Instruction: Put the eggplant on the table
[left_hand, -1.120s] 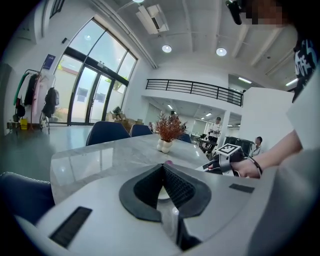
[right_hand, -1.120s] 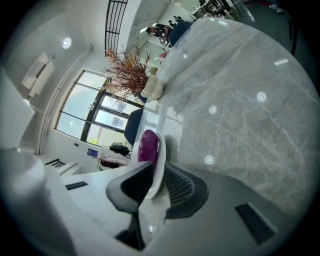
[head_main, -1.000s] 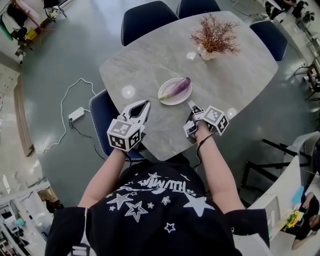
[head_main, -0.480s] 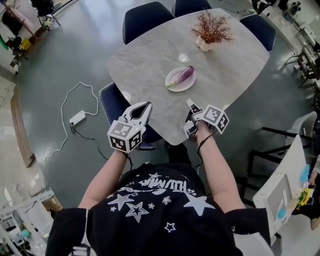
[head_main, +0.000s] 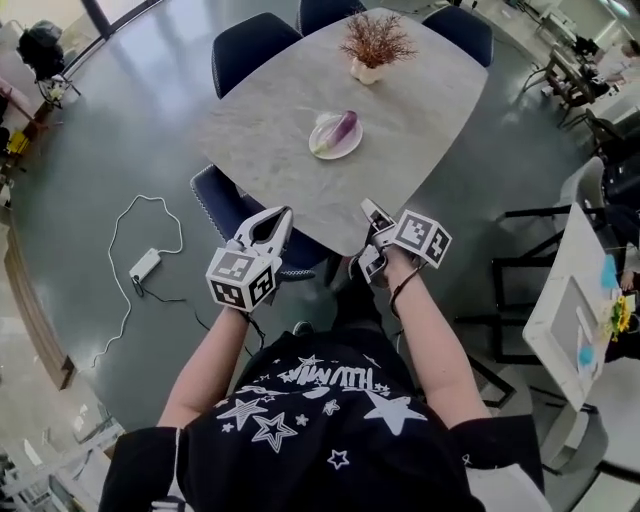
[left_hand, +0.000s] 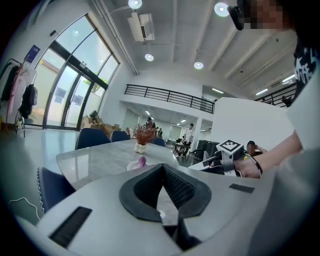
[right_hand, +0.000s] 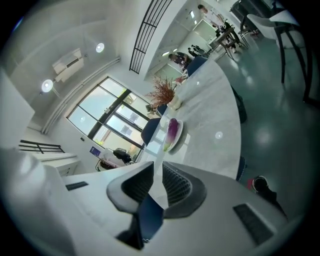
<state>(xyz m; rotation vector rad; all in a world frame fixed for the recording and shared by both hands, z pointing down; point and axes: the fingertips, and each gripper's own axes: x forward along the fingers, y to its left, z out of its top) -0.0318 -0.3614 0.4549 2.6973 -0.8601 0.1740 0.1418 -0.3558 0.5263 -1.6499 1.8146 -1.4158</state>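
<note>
Ahead of both grippers and well apart from their tips, a white plate (head_main: 322, 150) sits on the grey table (head_main: 270, 110), and in it lies the purple eggplant (head_main: 342, 127), alone in the dish and reaching across it; beyond the plate, farther from the grippers, a pale pot (head_main: 366, 72) holds a spray of dried reddish twigs (head_main: 374, 38). The left gripper (head_main: 280, 212) hovers off the table's near edge, over a dark blue chair (head_main: 215, 200); its jaw tips meet and nothing is between them. The right gripper (head_main: 368, 206) hangs just at the table's near corner, beside the left one; its jaws stand a narrow slit apart and hold nothing. From the right gripper view the eggplant (right_hand: 172, 129) shows in line with that slit, resting in the plate (right_hand: 179, 137). More dark blue chairs (head_main: 255, 45) ring the far side of the table.
</note>
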